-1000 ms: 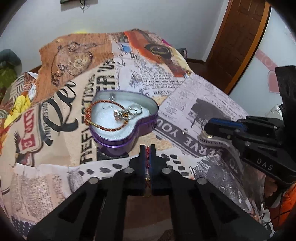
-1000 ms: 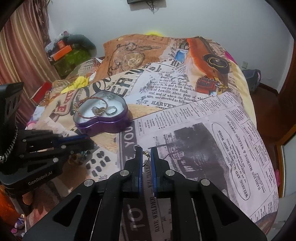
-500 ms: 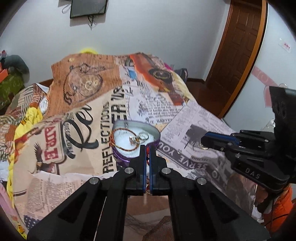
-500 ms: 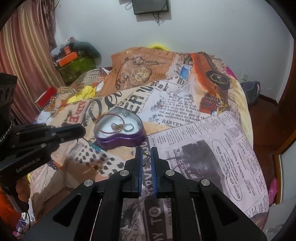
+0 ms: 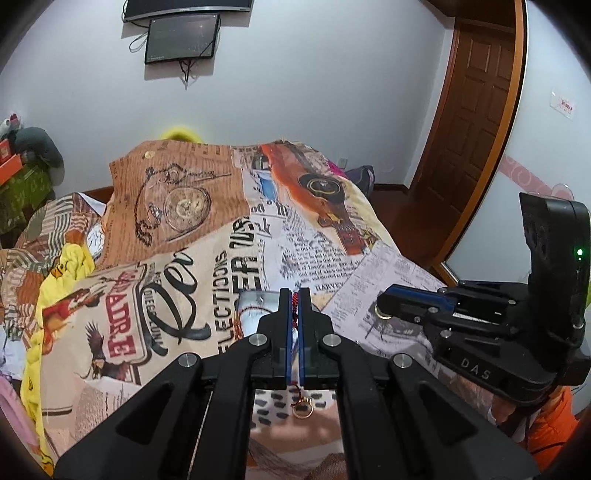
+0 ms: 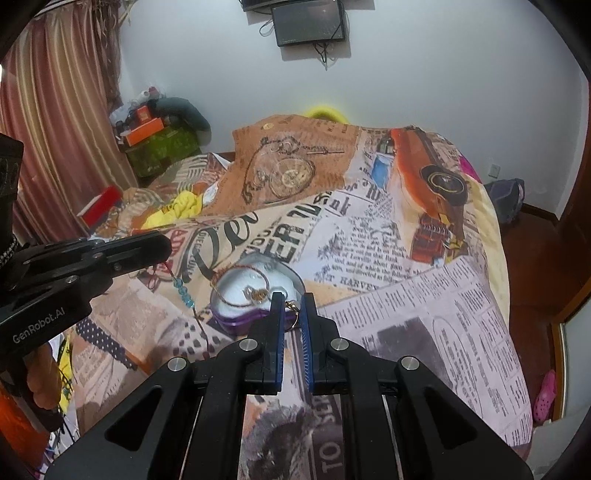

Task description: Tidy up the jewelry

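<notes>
A purple heart-shaped tin [image 6: 236,320] lies open on the printed bedspread with a cord bangle and small rings inside. In the left wrist view the tin [image 5: 255,299] is mostly hidden behind my fingers. My left gripper [image 5: 294,295] is shut on a red cord necklace [image 5: 295,300]; its blue beads [image 6: 183,290] and cord hang below the left gripper [image 6: 162,245], lifted above the bed left of the tin. My right gripper [image 6: 290,301] is shut on a gold ring [image 6: 292,314], held above the bed just right of the tin; it also shows in the left wrist view [image 5: 384,301].
The newspaper-print bedspread [image 6: 406,295] covers the bed. Boxes and clutter [image 6: 155,144] stand at the back left by a curtain. A screen [image 6: 308,22] hangs on the wall. A wooden door [image 5: 476,122] is at the right.
Both grippers have risen well above the bed with their items. The necklace has come up off the bedspread and hangs from the left gripper. The tin has not moved.
</notes>
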Action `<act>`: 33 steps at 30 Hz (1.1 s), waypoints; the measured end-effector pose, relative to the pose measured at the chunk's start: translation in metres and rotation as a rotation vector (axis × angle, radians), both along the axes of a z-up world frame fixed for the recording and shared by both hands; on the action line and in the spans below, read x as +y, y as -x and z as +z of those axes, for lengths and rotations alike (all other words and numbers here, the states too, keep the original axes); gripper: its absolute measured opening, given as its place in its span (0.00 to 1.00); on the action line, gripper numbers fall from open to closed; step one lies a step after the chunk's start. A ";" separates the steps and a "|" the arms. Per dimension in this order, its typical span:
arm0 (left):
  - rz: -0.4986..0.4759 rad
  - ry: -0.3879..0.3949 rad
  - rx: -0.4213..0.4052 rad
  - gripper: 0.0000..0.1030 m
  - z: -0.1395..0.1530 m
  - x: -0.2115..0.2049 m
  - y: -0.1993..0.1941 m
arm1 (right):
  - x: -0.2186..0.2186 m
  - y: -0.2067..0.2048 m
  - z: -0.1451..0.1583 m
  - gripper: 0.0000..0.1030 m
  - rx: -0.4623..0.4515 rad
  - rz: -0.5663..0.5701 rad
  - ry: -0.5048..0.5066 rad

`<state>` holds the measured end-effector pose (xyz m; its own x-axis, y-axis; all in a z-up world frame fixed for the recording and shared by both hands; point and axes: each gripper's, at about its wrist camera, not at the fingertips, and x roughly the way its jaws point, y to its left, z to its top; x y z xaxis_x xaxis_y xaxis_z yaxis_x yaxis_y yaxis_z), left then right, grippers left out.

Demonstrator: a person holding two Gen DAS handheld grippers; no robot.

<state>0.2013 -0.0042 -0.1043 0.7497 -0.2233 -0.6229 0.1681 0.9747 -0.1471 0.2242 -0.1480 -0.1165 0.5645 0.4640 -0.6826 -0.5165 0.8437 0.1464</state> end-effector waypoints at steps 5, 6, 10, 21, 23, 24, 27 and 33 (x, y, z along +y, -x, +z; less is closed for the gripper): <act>0.012 0.010 -0.018 0.01 0.005 0.006 -0.010 | 0.006 -0.008 0.002 0.07 -0.012 0.011 -0.011; 0.013 0.010 -0.021 0.01 0.006 0.007 -0.012 | 0.008 -0.010 0.002 0.07 -0.013 0.013 -0.012; 0.019 0.005 -0.048 0.01 0.013 0.011 -0.020 | 0.012 -0.018 0.001 0.07 -0.013 0.017 -0.020; 0.031 0.003 -0.124 0.01 0.034 0.019 -0.040 | 0.020 -0.035 0.003 0.07 -0.022 0.024 -0.033; 0.031 0.005 -0.130 0.01 0.036 0.019 -0.043 | 0.022 -0.038 0.003 0.07 -0.023 0.027 -0.034; 0.030 0.006 -0.133 0.01 0.036 0.019 -0.044 | 0.023 -0.039 0.003 0.07 -0.024 0.030 -0.034; 0.023 0.006 -0.135 0.01 0.035 0.018 -0.048 | 0.028 -0.042 0.003 0.07 -0.026 0.039 -0.035; 0.023 0.000 -0.099 0.01 0.019 0.017 -0.058 | 0.037 -0.047 -0.006 0.07 -0.009 0.053 -0.021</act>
<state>0.2593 0.0128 -0.0848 0.8127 -0.2053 -0.5453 0.1597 0.9785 -0.1304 0.2716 -0.1115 -0.1221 0.5452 0.5078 -0.6671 -0.5617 0.8119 0.1589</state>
